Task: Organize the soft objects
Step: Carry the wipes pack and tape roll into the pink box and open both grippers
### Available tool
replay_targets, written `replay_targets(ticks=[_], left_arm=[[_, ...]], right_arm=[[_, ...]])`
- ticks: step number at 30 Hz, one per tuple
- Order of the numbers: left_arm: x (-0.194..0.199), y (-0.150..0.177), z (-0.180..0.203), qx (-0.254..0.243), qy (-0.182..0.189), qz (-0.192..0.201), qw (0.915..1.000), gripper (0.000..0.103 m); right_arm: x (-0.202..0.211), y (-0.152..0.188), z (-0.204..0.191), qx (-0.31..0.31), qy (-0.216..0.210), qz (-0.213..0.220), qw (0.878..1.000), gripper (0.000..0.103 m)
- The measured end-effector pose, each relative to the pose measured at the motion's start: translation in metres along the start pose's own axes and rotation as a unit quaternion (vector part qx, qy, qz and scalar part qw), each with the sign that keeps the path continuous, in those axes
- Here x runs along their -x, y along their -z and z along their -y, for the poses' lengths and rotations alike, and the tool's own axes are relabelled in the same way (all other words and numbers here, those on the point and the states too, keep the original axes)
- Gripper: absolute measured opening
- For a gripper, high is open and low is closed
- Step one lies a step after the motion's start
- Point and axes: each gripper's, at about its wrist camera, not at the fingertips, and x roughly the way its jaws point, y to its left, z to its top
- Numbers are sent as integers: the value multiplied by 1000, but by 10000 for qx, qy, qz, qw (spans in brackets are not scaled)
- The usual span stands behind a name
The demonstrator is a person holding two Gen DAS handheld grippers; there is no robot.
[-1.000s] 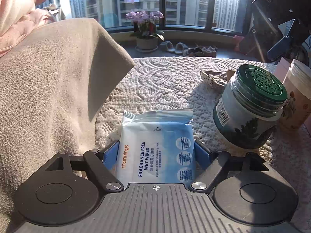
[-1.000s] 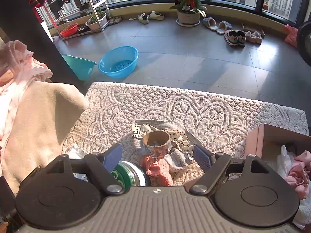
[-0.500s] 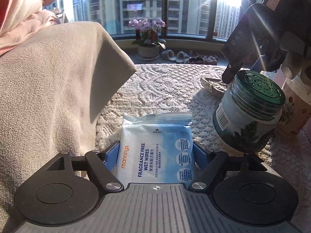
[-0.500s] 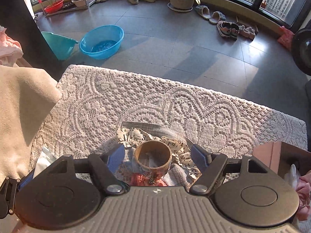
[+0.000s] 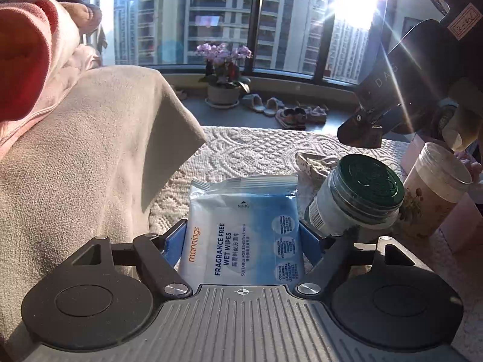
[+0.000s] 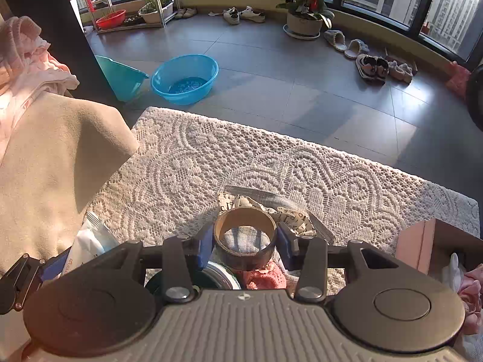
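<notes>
My left gripper (image 5: 241, 235) is shut on a blue pack of wet wipes (image 5: 244, 229), its blue pads pressed on both sides of the pack. The pack also shows at the lower left of the right wrist view (image 6: 87, 241). My right gripper (image 6: 244, 242) is shut on a brown tape roll (image 6: 245, 238), held above a patterned cloth strip (image 6: 289, 214) and a pink knitted item (image 6: 265, 279). A beige cloth (image 5: 90, 166) hangs on the left, with pink garments (image 5: 45, 69) behind it.
A green-lidded jar (image 5: 359, 196) and a floral cup (image 5: 431, 199) stand right of the wipes. A pink open box (image 6: 434, 241) holds soft items at the right. A white lace cloth (image 6: 271, 169) covers the table. Blue basins (image 6: 184, 78) are on the floor beyond.
My right gripper has closed on the tape roll and lifted it off the cloth strip. My left gripper has kept its hold on the wipes, shifting little.
</notes>
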Motion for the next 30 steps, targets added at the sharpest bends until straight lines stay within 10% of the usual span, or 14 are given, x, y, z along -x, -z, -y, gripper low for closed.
replay_targets(ticks=[17, 30], left_arm=[[28, -59, 62, -145, 424, 262, 9987, 82], [-10, -84, 226, -835, 1830, -148, 9795, 82]], right_arm=[[114, 35, 60, -293, 7, 1076, 9938, 43], [196, 126, 190, -781, 784, 2207, 9691, 43]])
